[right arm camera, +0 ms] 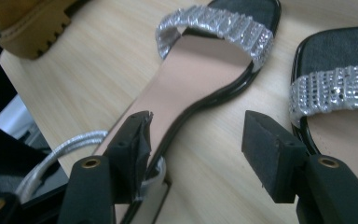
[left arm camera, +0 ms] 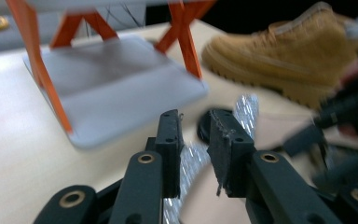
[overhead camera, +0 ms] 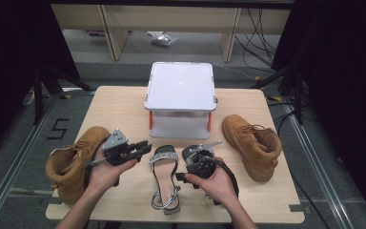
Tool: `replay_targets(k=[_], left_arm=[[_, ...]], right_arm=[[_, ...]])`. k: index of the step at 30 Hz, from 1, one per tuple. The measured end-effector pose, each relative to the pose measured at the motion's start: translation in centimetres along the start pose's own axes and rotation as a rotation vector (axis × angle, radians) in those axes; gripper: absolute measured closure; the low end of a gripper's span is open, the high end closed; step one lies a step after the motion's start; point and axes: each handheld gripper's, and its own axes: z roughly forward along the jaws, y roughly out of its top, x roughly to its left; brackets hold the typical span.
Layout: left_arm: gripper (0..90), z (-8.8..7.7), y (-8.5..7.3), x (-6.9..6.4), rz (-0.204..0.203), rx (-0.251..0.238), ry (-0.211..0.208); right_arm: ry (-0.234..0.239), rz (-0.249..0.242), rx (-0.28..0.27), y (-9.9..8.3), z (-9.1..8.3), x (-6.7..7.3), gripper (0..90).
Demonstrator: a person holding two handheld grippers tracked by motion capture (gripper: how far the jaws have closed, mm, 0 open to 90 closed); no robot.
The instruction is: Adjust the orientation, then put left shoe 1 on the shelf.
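1. High view: a black sandal with a silver glitter strap (overhead camera: 164, 177) lies on the wooden surface (overhead camera: 124, 107), between the two hands. Its long axis runs from the near edge toward the far edge; the toe with the strap points away from the person, toward the white stand with orange legs (overhead camera: 180, 99), and the heel with its silver ankle loop lies nearest the person. A second sandal (overhead camera: 191, 153) lies just right of it, mostly covered by the right hand-held gripper (overhead camera: 194, 167). The left hand-held gripper (overhead camera: 143, 148) is held above the surface just left of the first sandal's toe, jaws aimed to the right. A tan boot (overhead camera: 74, 160) lies at the left edge of the surface, partly behind the left hand, and another tan boot (overhead camera: 253, 143) at the right.

2. Left gripper view: the left hand-held gripper (left arm camera: 196, 140) is released, its jaws a little apart with nothing pinched between them. The picture is blurred. Past the jaws the glitter strap (left arm camera: 244, 109) and the black toe show, and farther off the stand's lower shelf (left arm camera: 116, 88), its orange legs, and the right-hand boot (left arm camera: 279, 56) seen from the side, with its ridged sole.

3. Right gripper view: the right hand-held gripper (right arm camera: 200, 144) is released, its jaws wide apart and gripping nothing. Here the first sandal's pinkish insole (right arm camera: 186, 79) shows close up, running on a slant from lower left to upper right, its strap at the top. The left jaw stands over the sandal's heel end; whether it touches I cannot tell. The second sandal's strap (right arm camera: 335, 91) lies at the right, by the other jaw, and bare wood shows between the jaws.
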Motion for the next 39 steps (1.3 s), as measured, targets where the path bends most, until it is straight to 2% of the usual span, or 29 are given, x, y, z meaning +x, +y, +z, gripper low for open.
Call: replay_targets(k=[3, 5, 6, 9, 11, 12, 13, 14, 18, 19, 22, 23, 24, 25, 26, 30, 31, 32, 33, 34, 35, 37, 38, 39], left_arm=[[75.1, 0.8, 1.8, 0.8, -0.035, -0.062, -0.008], [77.5, 1.3, 2.6, 1.2, -0.054, -0.086, -0.016], [78.5, 1.6, 3.0, 1.4, -0.058, -0.093, -0.019], [81.1, 2.2, 3.9, 1.8, -0.056, -0.091, -0.019], [83.5, 2.7, 4.4, 2.2, -0.062, -0.089, -0.014], [84.5, 3.0, 4.7, 2.5, -0.071, -0.090, -0.010], [85.9, 3.3, 5.1, 2.8, -0.099, -0.103, -0.013], [87.9, 3.5, 5.4, 3.0, -0.116, -0.112, -0.015], [89.2, 4.7, 6.6, 3.7, -0.138, -0.121, -0.007], [89.2, 5.1, 7.0, 3.9, -0.127, -0.117, 0.004], [89.2, 6.0, 7.9, 4.1, -0.095, -0.109, 0.023], [89.0, 6.4, 8.1, 4.2, -0.086, -0.097, 0.025], [88.7, 6.8, 8.4, 4.3, -0.076, -0.091, 0.029], [88.4, 7.1, 8.5, 4.4, -0.075, -0.091, 0.030], [88.2, 7.3, 8.5, 4.6, -0.069, -0.086, 0.035], [87.9, 8.0, 8.6, 5.4, -0.064, -0.078, 0.061], [88.0, 8.1, 8.5, 5.6, -0.073, -0.079, 0.069], [88.1, 8.3, 8.4, 5.7, -0.078, -0.077, 0.074], [88.0, 8.4, 8.3, 5.9, -0.077, -0.074, 0.077], [87.9, 8.5, 8.3, 6.0, -0.075, -0.067, 0.086], [87.8, 8.6, 8.2, 6.1, -0.072, -0.061, 0.091], [87.5, 8.9, 8.1, 6.3, -0.076, -0.058, 0.096], [87.5, 9.0, 8.1, 6.4, -0.076, -0.059, 0.099], [87.4, 9.1, 8.1, 6.4, -0.070, -0.053, 0.105]], right_arm=[[-0.030, 0.037, -0.013, -0.3, 0.2, 0.3, 38.1], [-0.037, 0.026, -0.019, -0.5, 0.3, 0.4, 36.7], [-0.047, 0.041, -0.007, -0.5, 0.4, 0.5, 36.8], [-0.038, 0.024, 0.009, -0.4, 0.6, 0.4, 37.3], [-0.050, 0.055, 0.033, -0.3, 0.6, 0.8, 38.1], [-0.052, 0.037, 0.031, -0.2, 0.8, 0.8, 38.5], [-0.060, 0.062, 0.059, -0.1, 0.7, 1.2, 39.1], [-0.067, 0.042, 0.054, 0.0, 0.9, 1.2, 39.7], [-0.066, 0.042, 0.062, 0.3, 1.5, 1.7, 40.0], [-0.073, 0.054, 0.075, 0.4, 1.6, 1.9, 40.0], [-0.088, 0.048, 0.087, 0.6, 2.2, 2.6, 39.9], [-0.093, 0.074, 0.100, 0.7, 2.2, 2.9, 39.7], [-0.096, 0.065, 0.098, 0.7, 2.5, 3.1, 39.5], [-0.095, 0.119, 0.123, 0.9, 2.7, 3.7, 38.7], [-0.106, 0.079, 0.123, 1.0, 3.0, 3.6, 38.0], [-0.108, 0.073, 0.150, 1.3, 4.0, 4.3, 35.4], [-0.116, 0.052, 0.157, 1.4, 4.4, 4.3, 34.0], [-0.099, 0.073, 0.193, 1.5, 4.6, 4.6, 33.9], [-0.120, 0.103, 0.209, 1.5, 4.8, 5.1, 33.8], [-0.119, 0.071, 0.196, 1.6, 5.0, 5.0, 33.6], [-0.125, 0.078, 0.201, 1.6, 5.3, 5.3, 33.4], [-0.135, 0.039, 0.217, 1.8, 5.7, 5.3, 33.0], [-0.152, 0.054, 0.221, 1.8, 5.9, 5.4, 33.0], [-0.154, 0.050, 0.220, 1.9, 6.0, 5.4, 33.0]])
